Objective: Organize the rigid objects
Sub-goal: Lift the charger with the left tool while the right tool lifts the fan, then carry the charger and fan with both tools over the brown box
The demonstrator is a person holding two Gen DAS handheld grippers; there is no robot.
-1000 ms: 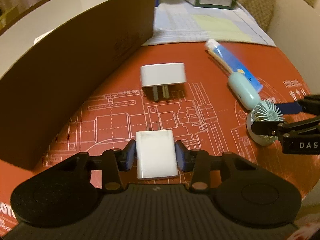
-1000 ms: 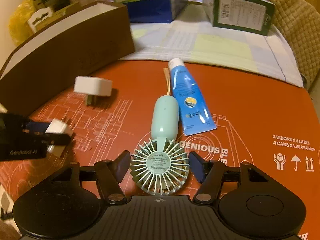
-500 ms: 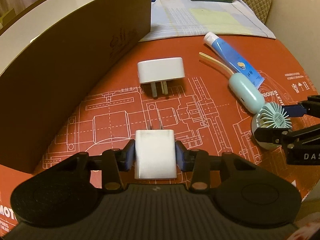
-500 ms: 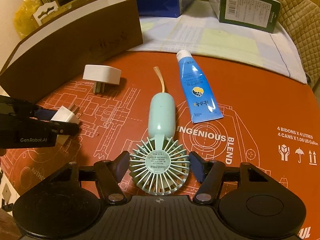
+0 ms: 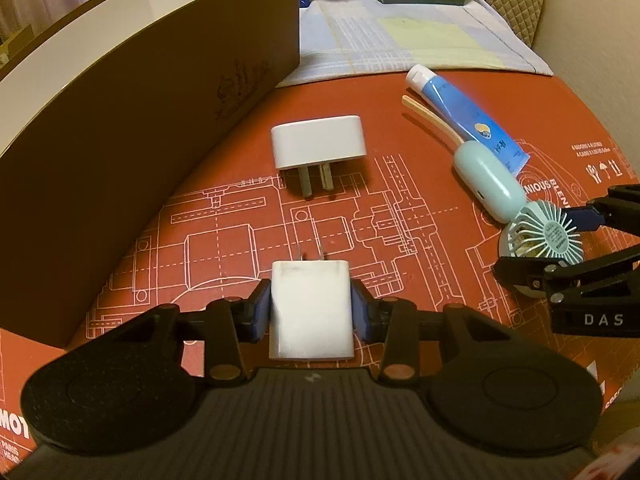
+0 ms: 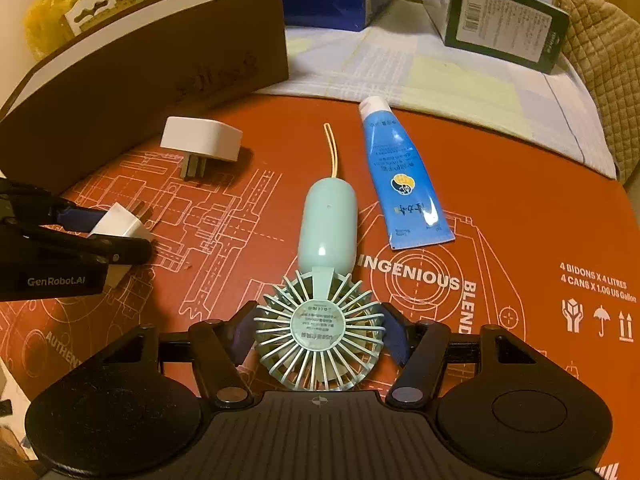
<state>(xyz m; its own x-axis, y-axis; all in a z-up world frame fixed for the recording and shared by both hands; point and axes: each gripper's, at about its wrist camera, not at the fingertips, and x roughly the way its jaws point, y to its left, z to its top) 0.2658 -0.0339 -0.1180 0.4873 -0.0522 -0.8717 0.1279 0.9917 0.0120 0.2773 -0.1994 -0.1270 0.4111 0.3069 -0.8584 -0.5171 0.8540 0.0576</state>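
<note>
A small white charger [image 5: 311, 320] sits between the blue pads of my left gripper [image 5: 311, 308], which is shut on it, prongs pointing away. From the right wrist view the same charger [image 6: 120, 222] shows low over the red mat in the left gripper [image 6: 112, 234]. My right gripper [image 6: 318, 334] is shut on the round head of a mint hand fan [image 6: 320, 328], whose handle [image 6: 330, 224] points away. In the left wrist view the fan [image 5: 540, 236] is at the right edge.
A second white plug [image 5: 318, 142] lies on the red printed mat [image 5: 400, 240] ahead of the left gripper. A blue tube [image 6: 400, 176] lies right of the fan's handle. A tall brown box [image 5: 140, 120] walls the left side. A checked cloth [image 6: 400, 72] and cartons lie behind.
The fan, in the right gripper, has drawn slightly away from the blue tube, which its handle overlapped before. The charger stays in the left gripper, and both views take in a bit more of the table.
</note>
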